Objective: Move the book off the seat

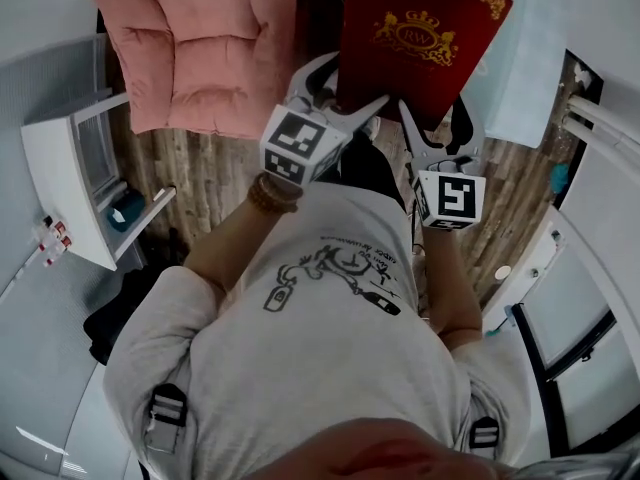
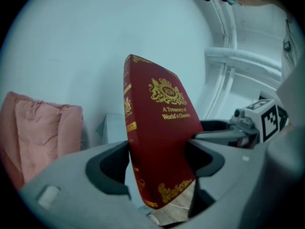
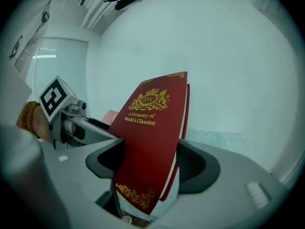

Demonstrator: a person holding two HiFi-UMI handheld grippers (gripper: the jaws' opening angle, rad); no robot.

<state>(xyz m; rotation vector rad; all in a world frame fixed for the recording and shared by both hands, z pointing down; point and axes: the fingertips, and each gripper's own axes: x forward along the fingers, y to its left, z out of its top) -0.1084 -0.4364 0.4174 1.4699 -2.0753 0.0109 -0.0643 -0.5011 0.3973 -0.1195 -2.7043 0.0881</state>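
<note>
Head view — one book — left hand-held gripper, right hand-held gripper clamping.

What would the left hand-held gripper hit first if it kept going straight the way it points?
The left hand-held gripper already grips the red book, which would travel along. Beyond, only a pale wall shows ahead, distance unclear; the pink cushion lies off left.
</note>
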